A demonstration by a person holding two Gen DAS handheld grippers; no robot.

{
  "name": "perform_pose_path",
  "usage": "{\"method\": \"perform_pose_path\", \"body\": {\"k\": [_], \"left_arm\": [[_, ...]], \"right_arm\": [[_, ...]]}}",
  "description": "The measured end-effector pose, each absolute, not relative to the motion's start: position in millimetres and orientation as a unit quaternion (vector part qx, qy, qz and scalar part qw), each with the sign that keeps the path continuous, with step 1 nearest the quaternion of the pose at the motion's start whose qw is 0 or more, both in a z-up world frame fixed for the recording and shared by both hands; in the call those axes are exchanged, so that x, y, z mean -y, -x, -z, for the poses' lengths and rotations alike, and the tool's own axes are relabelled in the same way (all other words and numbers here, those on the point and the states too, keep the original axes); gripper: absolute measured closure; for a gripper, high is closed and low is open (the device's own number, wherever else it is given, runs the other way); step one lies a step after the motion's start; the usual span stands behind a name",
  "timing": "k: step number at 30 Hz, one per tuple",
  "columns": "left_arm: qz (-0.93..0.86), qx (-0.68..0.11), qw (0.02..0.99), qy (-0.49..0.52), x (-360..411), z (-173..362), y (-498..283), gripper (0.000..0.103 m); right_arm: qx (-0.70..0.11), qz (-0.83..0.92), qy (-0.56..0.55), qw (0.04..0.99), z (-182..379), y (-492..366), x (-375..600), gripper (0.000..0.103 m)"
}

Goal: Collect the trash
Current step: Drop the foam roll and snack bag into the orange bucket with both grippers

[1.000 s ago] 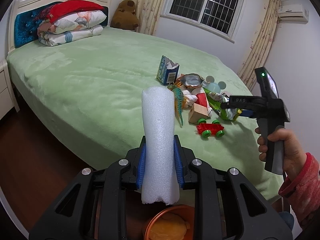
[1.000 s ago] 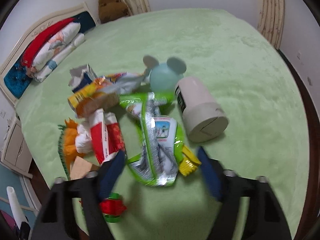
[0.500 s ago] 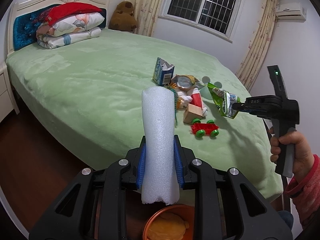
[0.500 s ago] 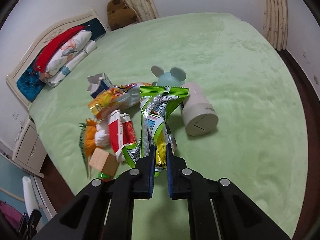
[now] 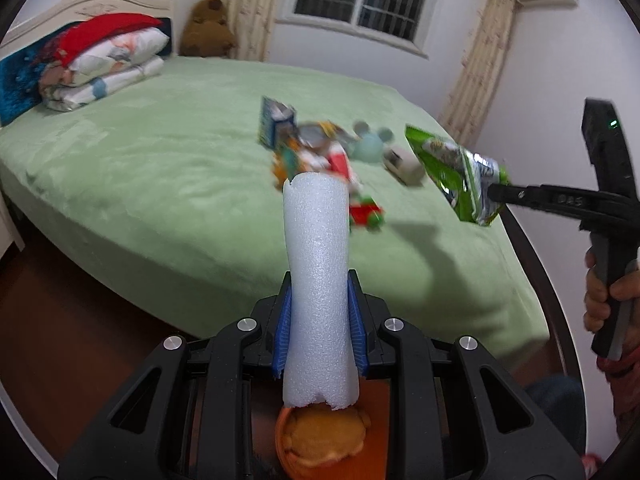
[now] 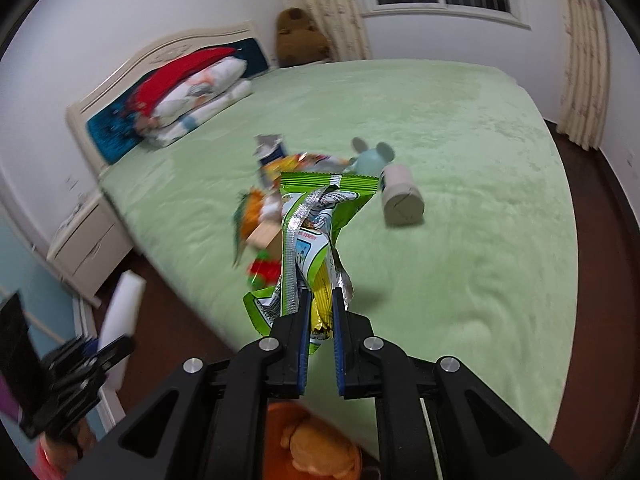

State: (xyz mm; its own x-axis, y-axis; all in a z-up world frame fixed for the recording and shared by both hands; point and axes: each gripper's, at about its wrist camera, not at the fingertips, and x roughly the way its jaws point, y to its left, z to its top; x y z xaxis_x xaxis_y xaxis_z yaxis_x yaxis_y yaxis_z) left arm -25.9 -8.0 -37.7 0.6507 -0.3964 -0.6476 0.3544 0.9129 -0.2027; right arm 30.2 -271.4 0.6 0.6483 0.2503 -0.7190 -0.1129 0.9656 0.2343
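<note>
Right wrist view: your right gripper (image 6: 320,312) is pinching the green snack wrapper (image 6: 316,224), now hanging clear above the bed (image 6: 480,200), where a second ago it was lying flat.
Left gripper (image 5: 319,320): you are still clamping the white foam tube (image 5: 318,280).
Pile (image 5: 320,156): remaining on the bed (carton, wrappers, toys).
Meaning: you are carrying one piece off; the orange bin (image 5: 320,440) is waiting below the bed edge.

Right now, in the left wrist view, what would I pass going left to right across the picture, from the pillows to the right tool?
Pillows → teddy bear → carton → foam tube → white cup → green wrapper → right tool
</note>
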Motion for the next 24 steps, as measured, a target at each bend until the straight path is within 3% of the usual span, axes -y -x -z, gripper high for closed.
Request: {"method": "perform_pose_path", "body": {"k": [9,24], "left_arm": [[0.227,-0.447,0.865,0.003,15,95,63,0.079],[0.206,-0.587,0.783,0.009,46,217,83,0.079]], "right_arm": [[-0.460,-0.173,-0.058,0.869,38,54,250,0.093],[-0.617,-0.183,-0.074,0.762,184,79,220,0.093]]}}
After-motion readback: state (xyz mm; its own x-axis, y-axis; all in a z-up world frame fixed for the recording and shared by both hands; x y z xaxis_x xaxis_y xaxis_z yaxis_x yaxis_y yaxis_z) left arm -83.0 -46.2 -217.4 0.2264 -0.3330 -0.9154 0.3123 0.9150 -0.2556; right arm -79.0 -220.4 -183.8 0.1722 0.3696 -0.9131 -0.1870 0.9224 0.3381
